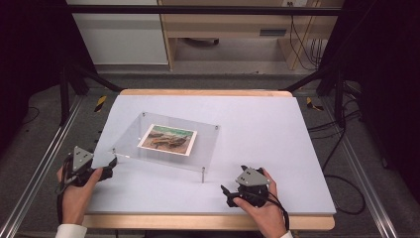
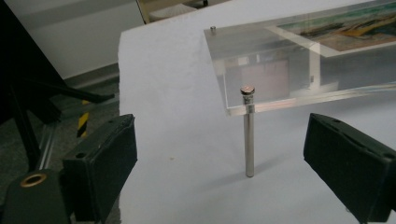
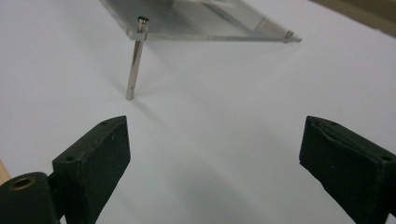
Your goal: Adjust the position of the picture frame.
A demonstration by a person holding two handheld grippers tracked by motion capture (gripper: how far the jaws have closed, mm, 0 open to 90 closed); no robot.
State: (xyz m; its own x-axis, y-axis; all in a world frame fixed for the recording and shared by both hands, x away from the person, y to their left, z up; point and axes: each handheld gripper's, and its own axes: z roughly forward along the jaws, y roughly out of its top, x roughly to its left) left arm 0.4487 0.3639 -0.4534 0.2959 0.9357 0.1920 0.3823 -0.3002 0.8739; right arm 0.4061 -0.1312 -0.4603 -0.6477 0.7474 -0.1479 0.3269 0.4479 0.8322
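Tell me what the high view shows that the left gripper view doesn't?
High view: the whole clear plate on its metal legs, the full picture in it, both hands and the right gripper, open near the plate's near right leg.

Left gripper view: a close look at one corner leg with its flat screw head, standing ahead of the open left gripper and touching neither jaw.

Both: the white table, the clear plate and part of the picture.
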